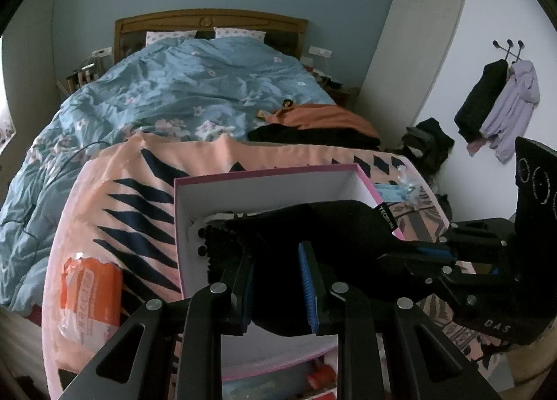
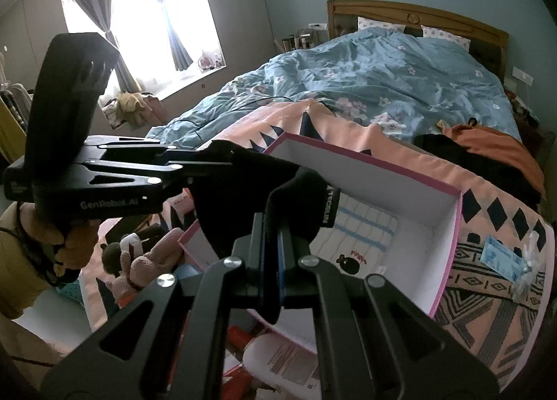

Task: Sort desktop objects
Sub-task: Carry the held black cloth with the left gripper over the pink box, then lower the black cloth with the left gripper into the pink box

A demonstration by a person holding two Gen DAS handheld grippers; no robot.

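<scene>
Jaws of both grippers are clenched on one black glove (image 1: 313, 226), which hangs stretched over the box (image 1: 264, 174). Left of the box, an orange-and-white packet (image 1: 90, 295) lies on the pink patterned cloth (image 1: 115, 170). The left gripper (image 1: 278, 290) pinches the glove's lower edge at the box's near side, with dark fabric bunched between its blue pads. The glove spans the box's near half, its dotted fingertips hanging inside, over a white striped cloth (image 2: 362, 226) on the box floor. The right gripper (image 2: 280, 261) grips the cuff end by the label, at the box's right wall. Right of the box, a small blue packet (image 2: 501, 257) rests on the cloth.

The glove looks light, soft and limp, so it should sag wherever it is unsupported and is unlikely to be damaged by a drop. Knit fabric should not slip in the pads. Cuff and hem seem sound places to hold; lowering both together would probably lay it flat in the box.
</scene>
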